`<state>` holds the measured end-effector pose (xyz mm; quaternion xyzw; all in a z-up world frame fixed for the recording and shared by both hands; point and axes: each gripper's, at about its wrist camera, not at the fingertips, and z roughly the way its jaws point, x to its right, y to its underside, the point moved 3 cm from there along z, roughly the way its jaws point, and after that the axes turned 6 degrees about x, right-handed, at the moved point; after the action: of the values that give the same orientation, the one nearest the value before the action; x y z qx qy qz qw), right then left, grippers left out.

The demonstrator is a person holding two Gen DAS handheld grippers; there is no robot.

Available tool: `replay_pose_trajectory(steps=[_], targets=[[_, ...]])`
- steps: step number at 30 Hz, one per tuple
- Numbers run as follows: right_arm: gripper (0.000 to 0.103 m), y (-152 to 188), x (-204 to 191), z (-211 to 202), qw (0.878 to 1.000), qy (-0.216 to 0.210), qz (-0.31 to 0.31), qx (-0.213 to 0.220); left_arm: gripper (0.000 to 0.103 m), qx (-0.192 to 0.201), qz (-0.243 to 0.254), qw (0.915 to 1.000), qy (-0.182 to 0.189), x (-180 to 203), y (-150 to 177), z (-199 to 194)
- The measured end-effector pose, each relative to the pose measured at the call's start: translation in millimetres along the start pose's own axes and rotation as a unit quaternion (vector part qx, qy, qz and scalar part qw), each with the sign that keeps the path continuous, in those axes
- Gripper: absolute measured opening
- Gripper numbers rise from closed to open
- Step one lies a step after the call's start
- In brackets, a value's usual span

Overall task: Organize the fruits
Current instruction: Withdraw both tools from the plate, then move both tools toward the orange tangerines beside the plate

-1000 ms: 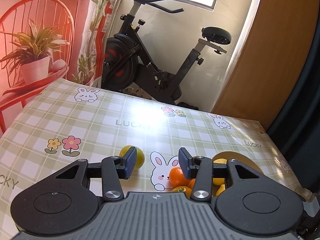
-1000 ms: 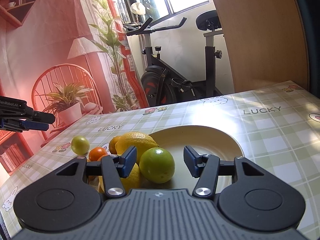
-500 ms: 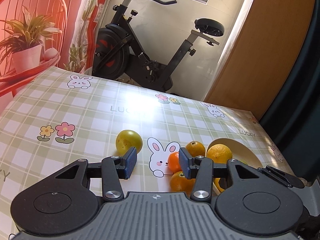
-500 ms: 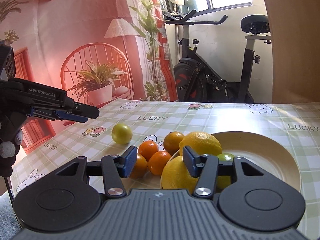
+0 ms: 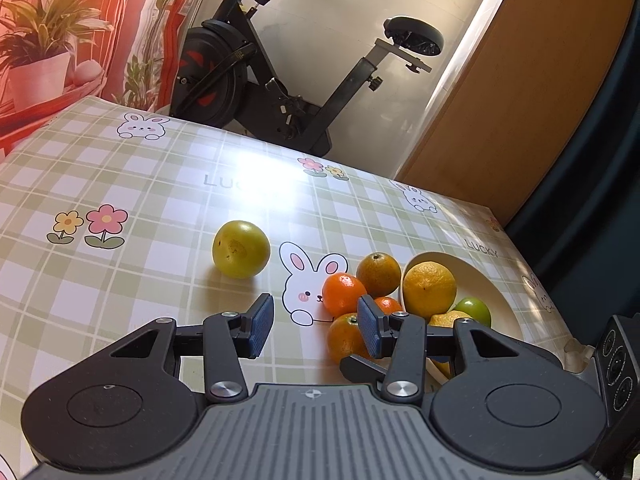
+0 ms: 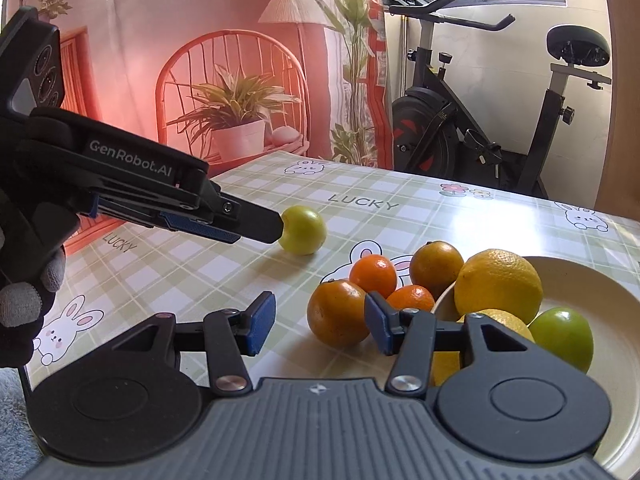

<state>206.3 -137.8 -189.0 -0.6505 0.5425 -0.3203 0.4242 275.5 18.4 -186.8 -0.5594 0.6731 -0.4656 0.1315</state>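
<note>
On the checked tablecloth a yellow-green fruit (image 5: pixel 241 249) (image 6: pixel 303 230) lies alone. Several small oranges (image 5: pixel 344 294) (image 6: pixel 373 274) cluster beside a cream plate (image 5: pixel 492 280) (image 6: pixel 600 280). The plate holds two lemons (image 5: pixel 429 290) (image 6: pixel 498 286) and a green lime (image 5: pixel 474 310) (image 6: pixel 564 338). My left gripper (image 5: pixel 316 330) (image 6: pixel 260 226) is open and empty, its tips just short of the yellow-green fruit. My right gripper (image 6: pixel 320 324) is open above the table. The nearest orange (image 6: pixel 339 312) sits just ahead, close to its right finger (image 6: pixel 376 326), with no pad pressing on it.
A gloved hand (image 6: pixel 24 300) holds the left gripper at the left. An exercise bike (image 5: pixel 288 92) and a wooden panel (image 5: pixel 520 120) stand beyond the table's far edge. A painted backdrop (image 6: pixel 224 80) runs behind the left side. Bare cloth (image 5: pixel 100 184) lies left of the fruit.
My right gripper swung left from the lime on the plate to the oranges, and its jaws narrowed a little. My left gripper sank and tipped down, bringing the fruit into view.
</note>
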Motion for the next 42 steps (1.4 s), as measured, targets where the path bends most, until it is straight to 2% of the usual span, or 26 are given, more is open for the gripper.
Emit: replay_pose_trajectory(steps=[7,13,17,19,24,35,42], targets=[[0.050,1.8,-2.5,9.2,1.000,0.010,-0.005,0.000,0.049,-0.017,0.000,0.9998,0.012,5.8,3.8,12.2],[0.050,3.3,0.6,7.1,1.000,0.005,0.005,0.007,0.048,-0.024,-0.033,0.9984,0.039,0.7,3.7,21.8],[0.050,3.4,2.1,5.5,1.000,0.000,0.011,0.011,0.047,-0.043,-0.023,0.9981,0.039,2.7,7.4,30.6],[0.050,3.3,2.5,5.0,1.000,-0.002,0.011,0.012,0.037,-0.059,-0.018,0.9977,0.030,1.3,11.2,36.5],[0.050,4.6,3.4,4.4,1.000,-0.004,0.007,0.011,0.036,-0.050,-0.041,0.9978,0.016,-13.3,8.2,34.8],[0.050,4.7,-4.8,19.3,1.000,0.007,-0.020,-0.003,0.036,-0.050,-0.058,0.9971,0.007,-25.7,6.0,30.8],[0.050,8.4,-6.2,32.8,0.999,0.010,-0.032,-0.031,0.039,-0.044,-0.066,0.9964,0.032,-20.9,7.3,32.7]])
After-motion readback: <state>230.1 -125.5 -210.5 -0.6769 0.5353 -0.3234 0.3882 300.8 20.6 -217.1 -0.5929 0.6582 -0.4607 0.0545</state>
